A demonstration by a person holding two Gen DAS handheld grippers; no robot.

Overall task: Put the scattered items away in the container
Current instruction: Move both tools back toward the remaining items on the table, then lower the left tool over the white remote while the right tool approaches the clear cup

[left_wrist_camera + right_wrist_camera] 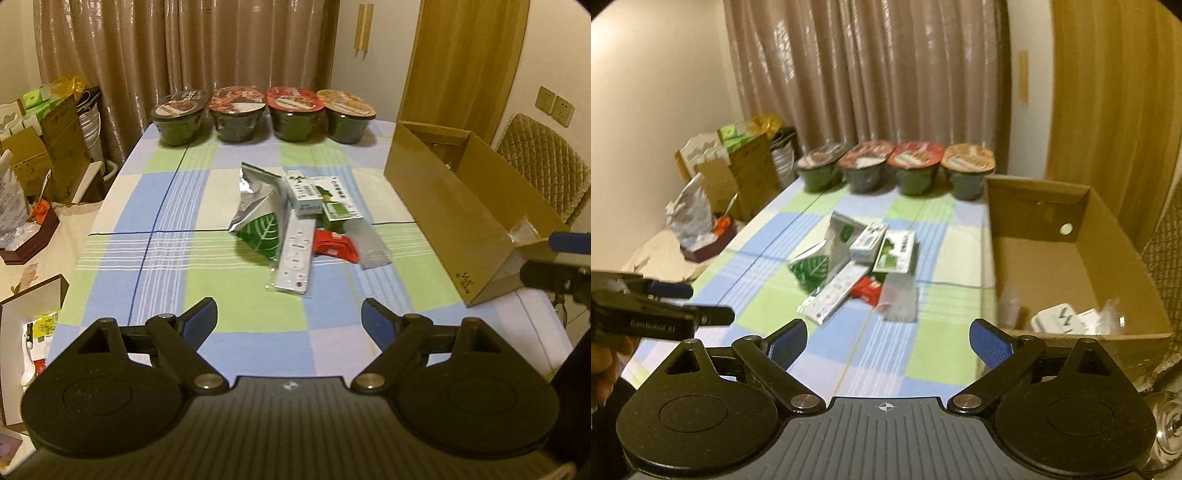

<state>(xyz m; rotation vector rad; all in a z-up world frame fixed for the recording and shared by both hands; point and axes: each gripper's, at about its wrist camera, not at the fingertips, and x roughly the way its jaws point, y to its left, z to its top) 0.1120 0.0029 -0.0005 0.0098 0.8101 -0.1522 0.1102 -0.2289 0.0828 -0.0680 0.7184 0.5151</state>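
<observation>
Left wrist view: left hand-held gripper (289, 317) spread wide and empty, poised above the near part of the checked-cloth table (177, 295), short of the heap at its middle: crumpled silver-and-green foil pouch (258, 218), long white remote control in clear wrap (295, 258), small white carton (303, 192), green-and-white flat box (338, 201), red sachet (334, 245), clear plastic sleeve (369, 243). Open brown cardboard box (443, 221) to the right of the heap, near but apart. Right wrist view: right hand-held gripper (889, 339) likewise wide open, nothing held, near the box's front corner; white items (1060, 317) already lying inside. Judged mid-task, between picks. Next: reach forward, straddle the remote, nearest piece, and close across its narrow width.
</observation>
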